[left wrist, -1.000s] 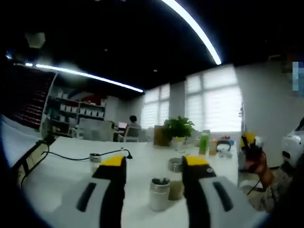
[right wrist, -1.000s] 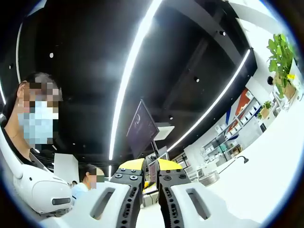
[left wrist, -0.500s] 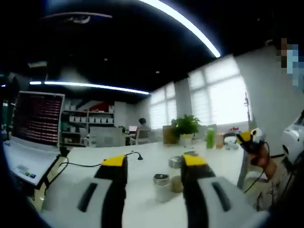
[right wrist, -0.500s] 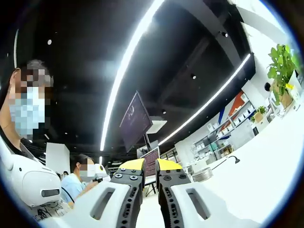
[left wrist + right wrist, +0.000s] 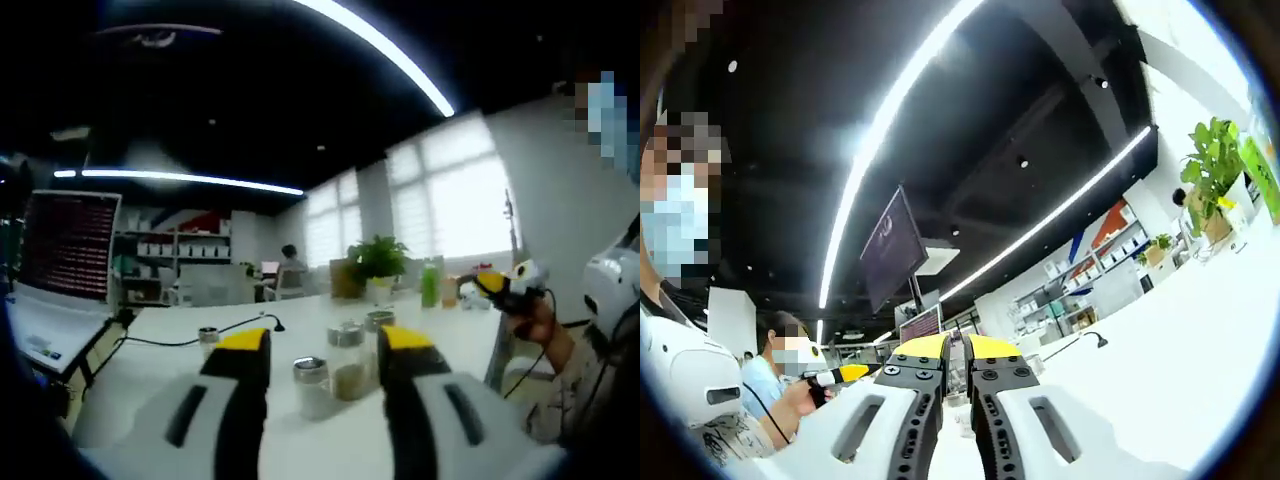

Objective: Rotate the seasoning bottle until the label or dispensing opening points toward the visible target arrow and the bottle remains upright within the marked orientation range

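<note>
three small clear jars stand together on the white bench [image 5: 150, 340] in the left gripper view: a near jar [image 5: 311, 386] with a metal cap, a second jar [image 5: 347, 360] holding tan seasoning in its lower half, and a third [image 5: 377, 322] just behind it. a fourth small capped jar [image 5: 207, 339] stands apart to the left, near a black cable [image 5: 180, 338]. which one is the seasoning bottle of the task cannot be told, and no arrow can be made out. the near jar's contents are too blurred to name.

the left claw [image 5: 316, 347] is held level above the bench, its grey, yellow-tipped jaws wide apart, the jars showing in the gap beyond them and untouched. the right claw [image 5: 958, 352] points up toward the dark ceiling, its ribbed black pads almost together with only a thin slit between and nothing in it.

a laptop [image 5: 55, 270] sits open at the bench's left edge. a potted plant [image 5: 377, 262] and a green bottle [image 5: 429, 286] stand at the far end by the windows. a person's hand [image 5: 535, 322] grips a yellow-tipped tool at right.
</note>
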A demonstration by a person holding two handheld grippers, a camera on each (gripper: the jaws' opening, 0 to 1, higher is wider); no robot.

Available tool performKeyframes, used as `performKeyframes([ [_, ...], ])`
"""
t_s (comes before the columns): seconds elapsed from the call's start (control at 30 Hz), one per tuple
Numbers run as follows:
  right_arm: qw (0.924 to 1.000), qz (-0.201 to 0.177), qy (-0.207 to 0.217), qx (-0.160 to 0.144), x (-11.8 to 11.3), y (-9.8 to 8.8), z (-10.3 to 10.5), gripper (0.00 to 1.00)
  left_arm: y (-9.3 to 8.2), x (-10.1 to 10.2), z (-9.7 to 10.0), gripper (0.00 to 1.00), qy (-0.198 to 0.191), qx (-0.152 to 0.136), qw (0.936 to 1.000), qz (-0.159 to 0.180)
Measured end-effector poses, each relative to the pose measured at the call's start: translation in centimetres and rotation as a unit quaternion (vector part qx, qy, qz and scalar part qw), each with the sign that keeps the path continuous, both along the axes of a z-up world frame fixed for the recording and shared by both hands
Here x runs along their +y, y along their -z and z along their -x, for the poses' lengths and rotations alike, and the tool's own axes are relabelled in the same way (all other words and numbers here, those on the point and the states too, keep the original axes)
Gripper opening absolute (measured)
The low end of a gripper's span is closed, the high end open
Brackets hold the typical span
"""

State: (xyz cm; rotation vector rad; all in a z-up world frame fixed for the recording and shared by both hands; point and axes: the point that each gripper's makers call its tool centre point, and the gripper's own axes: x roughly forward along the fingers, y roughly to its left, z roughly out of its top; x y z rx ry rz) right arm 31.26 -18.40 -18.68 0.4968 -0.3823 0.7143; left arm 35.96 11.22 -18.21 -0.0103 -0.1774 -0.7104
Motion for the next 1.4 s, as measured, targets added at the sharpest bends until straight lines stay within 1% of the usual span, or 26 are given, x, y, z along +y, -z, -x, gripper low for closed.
performKeyframes([
  [0.1,1.0000,0.005,-0.003,-0.001,0.6,0.0,0.0,0.04,-0.5,0.5,0.3,0.45,-0.006,-0.007,0.9999,0.005],
  [0.23,0.9999,0.009,-0.014,0.000,1.3,0.4,-0.1,0.04,-0.4,1.5,-0.2,0.45,-0.024,-0.007,0.9997,-0.005],
  [0.33,0.9999,0.005,-0.015,0.002,1.4,0.6,-0.1,0.04,-0.2,2.5,-0.7,0.45,-0.033,-0.001,0.9994,0.005],
  [0.37,0.9999,0.004,-0.014,0.003,1.4,0.7,-0.1,0.04,-0.1,2.7,-0.8,0.43,-0.034,0.004,0.9994,0.011],
  [0.4,0.9999,0.005,-0.008,0.004,1.5,0.7,-0.1,0.04,0.0,2.5,-0.7,0.39,-0.029,0.007,0.9995,0.012],
  [0.43,0.9999,0.010,0.000,0.003,1.4,0.8,-0.2,0.04,0.2,2.2,-0.7,0.37,-0.025,0.007,0.9997,0.003],
  [0.47,0.9996,0.025,0.016,-0.001,1.4,0.9,-0.2,0.04,0.4,2.0,-0.8,0.37,-0.026,0.005,0.9996,-0.006],
  [0.53,0.9988,0.041,0.025,-0.007,1.9,0.8,0.1,0.04,0.5,1.7,-1.1,0.40,-0.032,-0.001,0.9993,-0.017],
  [0.6,0.9978,0.058,0.033,-0.006,2.1,1.0,0.2,0.04,0.5,1.5,-1.3,0.38,-0.032,-0.004,0.9992,-0.022],
  [0.67,0.9965,0.072,0.043,-0.004,2.1,1.2,0.2,0.04,0.6,1.1,-1.3,0.36,-0.022,-0.003,0.9994,-0.028],
  [0.77,0.9962,0.072,0.050,-0.004,1.7,1.3,0.5,0.04,0.7,1.2,-1.7,0.38,-0.017,0.001,0.9994,-0.030],
  [0.83,0.9967,0.062,0.051,-0.006,1.3,1.0,1.0,0.04,0.6,1.5,-2.5,0.38,-0.020,0.002,0.9993,-0.033],
  [0.9,0.9962,0.063,0.060,-0.009,1.0,0.7,1.3,0.04,0.7,1.5,-3.2,0.39,-0.018,0.008,0.9991,-0.037],
  [0.97,0.9955,0.066,0.067,-0.010,0.8,0.5,1.6,0.04,1.0,1.2,-3.8,0.39,-0.010,0.013,0.9984,-0.054],
  [1.0,0.9953,0.066,0.070,-0.010,0.7,0.5,1.6,0.04,1.1,1.1,-4.0,0.39,-0.010,0.012,0.9974,-0.070],
  [1.07,0.9951,0.064,0.075,-0.010,0.5,0.5,1.7,0.04,1.0,1.3,-4.9,0.39,-0.023,-0.002,0.9943,-0.104],
  [1.1,0.9951,0.062,0.076,-0.009,0.4,0.6,1.7,0.04,1.0,1.4,-5.4,0.39,-0.026,-0.005,0.9934,-0.112],
  [1.17,0.9955,0.058,0.075,-0.005,0.4,0.7,1.7,0.04,1.1,1.5,-6.7,0.39,-0.023,0.006,0.9943,-0.104],
  [1.23,0.9957,0.057,0.073,-0.003,0.5,0.8,1.7,0.04,1.5,1.0,-7.4,0.39,-0.004,0.027,0.9960,-0.085],
  [1.27,0.9957,0.057,0.074,-0.002,0.5,0.7,1.8,0.04,1.8,0.8,-7.6,0.38,0.001,0.034,0.9957,-0.086],
  [1.3,0.9956,0.057,0.074,-0.002,0.5,0.6,1.9,0.04,2.7,0.4,-7.6,0.38,0.013,0.044,0.9934,-0.105],
  [1.33,0.9955,0.058,0.075,-0.003,0.5,0.6,2.0,0.04,3.1,0.2,-7.7,0.38,0.014,0.045,0.9922,-0.115],
  [1.4,0.9954,0.057,0.077,-0.004,0.2,0.5,2.1,0.04,3.7,-0.1,-7.9,0.39,0.016,0.047,0.9908,-0.126],
])
